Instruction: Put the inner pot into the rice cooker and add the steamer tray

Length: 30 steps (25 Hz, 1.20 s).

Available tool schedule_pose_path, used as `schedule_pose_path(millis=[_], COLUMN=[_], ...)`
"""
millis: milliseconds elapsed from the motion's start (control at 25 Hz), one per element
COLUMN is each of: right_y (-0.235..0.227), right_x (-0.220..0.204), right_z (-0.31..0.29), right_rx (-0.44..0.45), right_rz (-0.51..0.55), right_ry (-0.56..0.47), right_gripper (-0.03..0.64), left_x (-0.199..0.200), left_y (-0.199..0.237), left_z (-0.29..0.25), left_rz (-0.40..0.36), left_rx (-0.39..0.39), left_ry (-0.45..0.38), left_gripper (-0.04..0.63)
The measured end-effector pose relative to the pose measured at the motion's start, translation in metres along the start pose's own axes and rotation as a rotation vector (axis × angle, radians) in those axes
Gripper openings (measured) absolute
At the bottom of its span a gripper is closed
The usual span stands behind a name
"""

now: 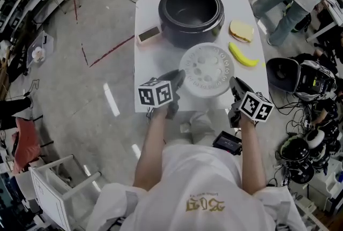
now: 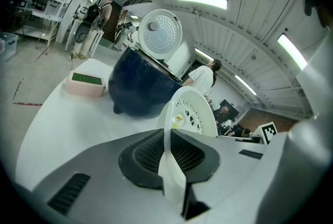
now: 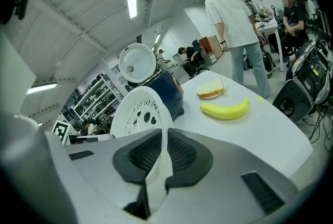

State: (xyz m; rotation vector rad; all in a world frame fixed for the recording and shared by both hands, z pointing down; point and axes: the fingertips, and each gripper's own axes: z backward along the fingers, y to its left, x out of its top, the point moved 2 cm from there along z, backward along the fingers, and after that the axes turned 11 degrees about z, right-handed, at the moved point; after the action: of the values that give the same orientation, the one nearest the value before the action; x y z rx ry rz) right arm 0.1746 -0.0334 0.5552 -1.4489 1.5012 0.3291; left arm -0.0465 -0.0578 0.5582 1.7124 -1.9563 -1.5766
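The left gripper (image 1: 177,81) and right gripper (image 1: 234,85) have their fingers (image 2: 145,158) pinching opposite rims of the steamer tray (image 1: 205,71), at frame centre just below the rice cooker (image 1: 191,13); best keep it level and centre it over the opening before lowering.

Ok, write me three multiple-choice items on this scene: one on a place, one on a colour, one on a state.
1. The banana lies: A) in the cooker B) on the table beside the tray C) on the floor.
2. The tray is: A) black B) white C) red.
3. The tray is: A) gripped by the left gripper and the right gripper B) lying untouched on the floor C) inside the cooker.
Answers: B, the banana rests on the table right of the tray; B, its perforated face is white; A, both pinch its rim.
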Motion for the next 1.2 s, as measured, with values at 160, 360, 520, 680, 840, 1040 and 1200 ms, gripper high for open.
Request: schedule_pose_path(millis=[160,360,520,680,840,1040,1200], right_y=[0.014,0.025,0.033,0.042,0.049,0.057,0.059], right_x=[0.013,0.028,0.045,0.057,0.075,0.104,0.129], right_z=[0.004,0.004,0.000,-0.010,-0.021,-0.037,-0.050], right_rx=[0.013,0.035,0.058,0.079,0.106,0.125,0.146], right_rz=[0.020,0.034,0.060,0.056,0.057,0.067,0.077], right_ry=[-0.031,-0.062,-0.093,-0.103,-0.114,-0.127,-0.142], right_gripper=[0.043,0.043,0.043,0.043,0.042,0.041,0.041], left_x=[0.011,0.027,0.043,0.061,0.083,0.115,0.139], left_y=[-0.005,-0.012,-0.018,-0.019,-0.019,-0.023,-0.025], left_z=[0.011,0.019,0.026,0.032,0.034,0.032,0.025], left_rz=[-0.013,-0.019,-0.026,-0.033,-0.034,-0.034,-0.032], left_rx=[-0.001,-0.019,-0.031,-0.021,-0.016,-0.024,-0.033], left_ry=[-0.036,-0.070,-0.100,-0.113,-0.132,-0.150,-0.170], left_gripper=[0.052,0.052,0.052,0.051,0.051,0.051,0.051])
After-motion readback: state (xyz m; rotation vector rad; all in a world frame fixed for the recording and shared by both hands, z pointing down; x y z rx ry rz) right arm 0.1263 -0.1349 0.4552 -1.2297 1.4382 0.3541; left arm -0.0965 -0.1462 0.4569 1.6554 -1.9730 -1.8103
